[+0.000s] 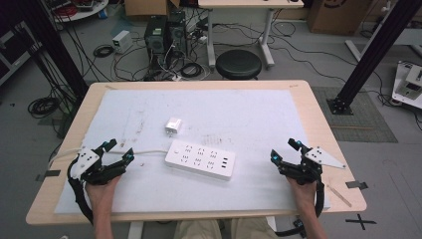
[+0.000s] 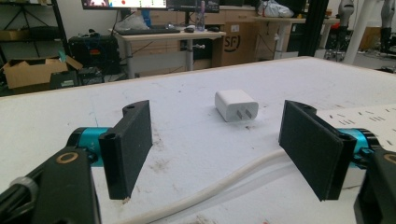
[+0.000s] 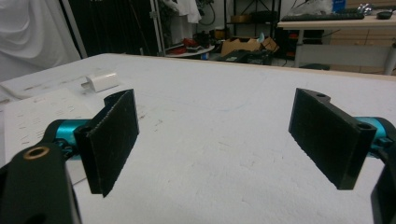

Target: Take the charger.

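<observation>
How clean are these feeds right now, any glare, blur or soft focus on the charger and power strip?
High view: even overhead light, faint shadows, charger and power strip sharp, no glare. Left gripper view: charger clear enough to show its prongs, near jaws slightly soft, background room hazy. Right gripper view: charger small, washed out against the pale table; strip markings faint.

Two bare forearms entering from the bottom edge, one hand on each tool. Left black two-jaw gripper with teal joints [image 1: 115, 151] low over the tabletop's left side, fingers [image 2: 128, 147] spread wide, nothing between. Right black two-jaw gripper [image 1: 284, 150] mirrored at the right side, fingers [image 3: 112, 140] equally wide apart, empty.
</observation>
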Motion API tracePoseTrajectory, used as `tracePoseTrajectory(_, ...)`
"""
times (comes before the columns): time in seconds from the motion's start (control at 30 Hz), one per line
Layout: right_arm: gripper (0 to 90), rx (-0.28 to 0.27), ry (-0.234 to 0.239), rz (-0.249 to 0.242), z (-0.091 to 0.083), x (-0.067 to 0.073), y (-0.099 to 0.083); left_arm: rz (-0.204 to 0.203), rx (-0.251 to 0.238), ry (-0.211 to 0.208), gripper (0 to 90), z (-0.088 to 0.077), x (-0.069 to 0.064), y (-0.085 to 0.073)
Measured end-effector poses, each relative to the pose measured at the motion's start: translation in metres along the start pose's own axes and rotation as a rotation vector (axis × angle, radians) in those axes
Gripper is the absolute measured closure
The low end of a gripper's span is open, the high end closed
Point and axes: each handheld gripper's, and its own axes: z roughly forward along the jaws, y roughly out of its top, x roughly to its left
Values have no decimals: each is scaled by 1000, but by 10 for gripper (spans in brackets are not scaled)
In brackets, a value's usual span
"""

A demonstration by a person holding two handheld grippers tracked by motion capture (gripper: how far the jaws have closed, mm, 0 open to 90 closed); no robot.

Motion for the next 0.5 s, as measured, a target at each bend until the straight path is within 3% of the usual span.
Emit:
tracePoseTrajectory(0.27,163,21,10,8,1,1,0,-1,-1,0,258,0,0,0)
tracePoseTrajectory(0.5,163,-11,2,9,-1,-1,-1,6,8,-3,258,1,-1,0)
